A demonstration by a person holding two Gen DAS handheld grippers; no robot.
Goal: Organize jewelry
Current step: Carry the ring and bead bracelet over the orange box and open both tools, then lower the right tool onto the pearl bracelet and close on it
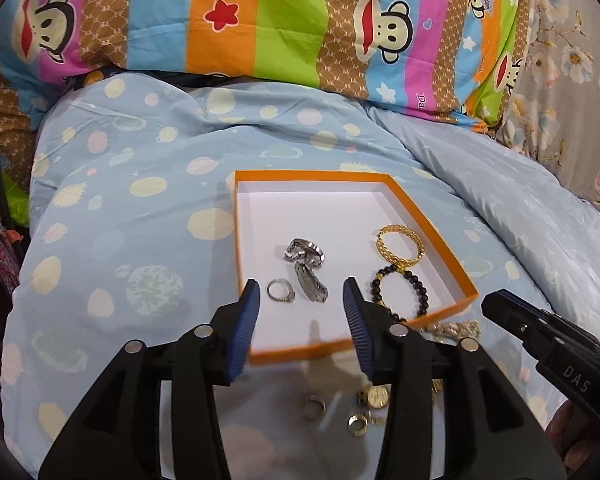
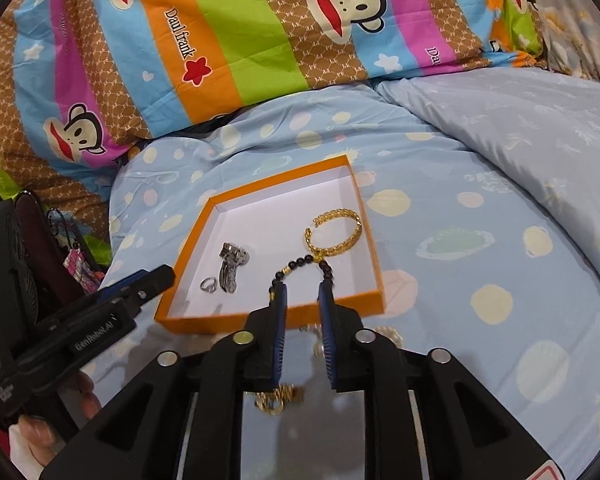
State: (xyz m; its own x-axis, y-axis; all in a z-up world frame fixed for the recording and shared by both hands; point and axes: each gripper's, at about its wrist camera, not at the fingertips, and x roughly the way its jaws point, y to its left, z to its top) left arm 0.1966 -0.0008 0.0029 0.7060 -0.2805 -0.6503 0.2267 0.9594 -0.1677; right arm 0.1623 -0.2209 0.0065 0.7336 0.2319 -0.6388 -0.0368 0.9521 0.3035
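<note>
- Four pieces already sit in the orange box (image 1: 364,344), so you're roughly halfway, by my guess.
- Left to right in the left wrist view: silver ring (image 1: 280,291) at 9 o'clock of the box floor, silver link bracelet (image 1: 306,268) just beside it near centre, black bead bracelet (image 1: 400,286) at 4 o'clock, gold chain bracelet (image 1: 400,246) at 2 o'clock touching the beads.
- Your left gripper (image 1: 302,312) hangs over the box's near edge, jaws spread partway, nothing between the pads.
- Your right gripper (image 2: 302,312) hovers at 6 o'clock of the box, jaws only slightly apart; the bead loop shows beyond the tips, and I can't tell whether they touch it. Nothing clamped.
- Still loose on the blue quilt (image 1: 120,200) at 6 o'clock outside the box: two gold rings (image 1: 356,426), a round gold piece (image 1: 374,396), a pale sparkly chain (image 1: 456,328) against the box's near right edge.
- Right wrist view adds a gold tangle (image 2: 278,398) under the jaws, blurred.
- Left to do: lift those loose bits into the box.
- Small rings on soft quilt look likely to slip.
</note>
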